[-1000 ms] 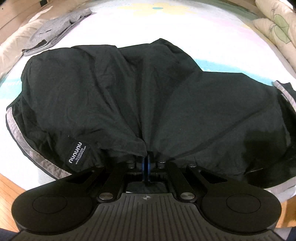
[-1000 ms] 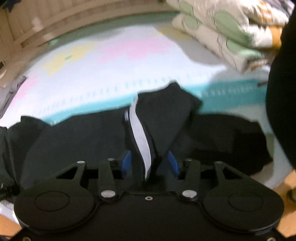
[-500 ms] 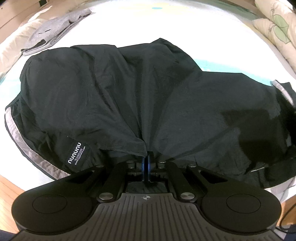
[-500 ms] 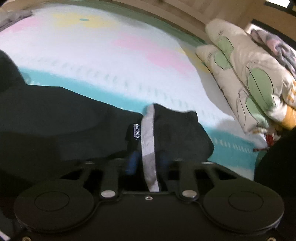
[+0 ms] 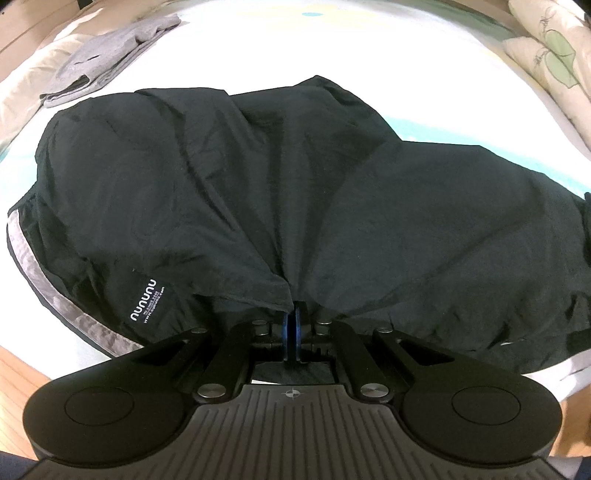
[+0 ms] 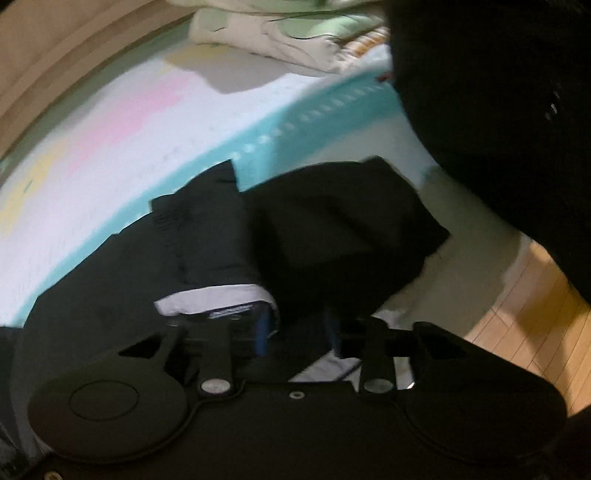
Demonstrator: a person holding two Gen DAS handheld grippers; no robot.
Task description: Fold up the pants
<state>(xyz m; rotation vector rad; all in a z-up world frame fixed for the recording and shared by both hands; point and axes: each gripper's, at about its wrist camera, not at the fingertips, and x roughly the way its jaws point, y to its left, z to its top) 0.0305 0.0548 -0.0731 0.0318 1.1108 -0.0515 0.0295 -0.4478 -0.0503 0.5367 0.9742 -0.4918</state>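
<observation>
Black pants (image 5: 258, 192) with a grey side stripe and a white "nununu" label lie spread on a pastel play mat (image 5: 424, 55). My left gripper (image 5: 291, 314) is shut on the near edge of the pants, and the cloth bunches into folds at the blue pads. In the blurred right wrist view my right gripper (image 6: 299, 325) has its blue fingers (image 6: 263, 325) apart around a leg end of the pants (image 6: 332, 229), with the grey stripe lying beside the left finger. Whether the right gripper still grips the cloth is unclear.
A folded grey garment (image 5: 110, 51) lies at the mat's far left. Leaf-print pillows (image 5: 554, 55) lie along the right, also seen in the right wrist view (image 6: 277, 33). Wooden floor (image 6: 528, 306) borders the mat. A dark shape (image 6: 498, 110) fills the upper right.
My right gripper swung with the leg end and its fingers now stand wider apart; the stripe lies flatter. My left gripper kept its hold and barely moved.
</observation>
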